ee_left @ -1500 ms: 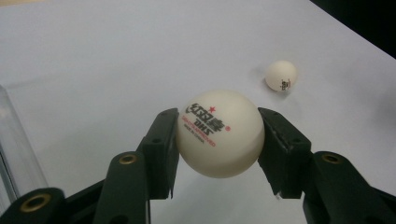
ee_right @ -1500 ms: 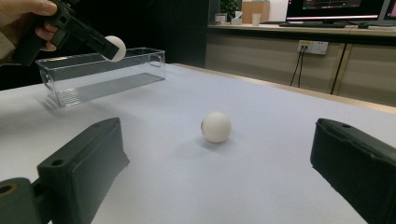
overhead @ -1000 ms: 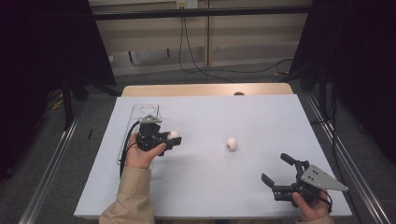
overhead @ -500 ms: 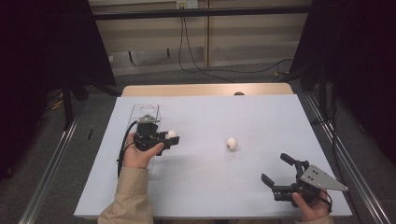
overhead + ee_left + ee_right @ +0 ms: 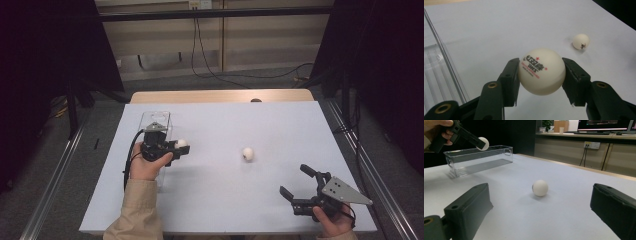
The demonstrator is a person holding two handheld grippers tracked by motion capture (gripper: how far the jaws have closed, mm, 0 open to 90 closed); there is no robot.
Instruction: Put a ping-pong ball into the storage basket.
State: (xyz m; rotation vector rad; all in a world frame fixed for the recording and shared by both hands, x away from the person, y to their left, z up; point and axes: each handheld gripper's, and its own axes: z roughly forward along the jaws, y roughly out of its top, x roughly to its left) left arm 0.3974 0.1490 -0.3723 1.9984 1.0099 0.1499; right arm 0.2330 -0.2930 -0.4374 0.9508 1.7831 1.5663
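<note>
two white balls [image 5: 248, 153], one clear box [image 5: 156, 121], two tools [image 5: 176, 145].

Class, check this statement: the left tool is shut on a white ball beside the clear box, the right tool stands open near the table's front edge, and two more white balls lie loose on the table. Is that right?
Not quite. One loose ball lies on the table, not two, as the high view shows. The rest stands: the left tool is shut on a white ball beside the clear box, and the right tool stands open near the front edge.
</note>
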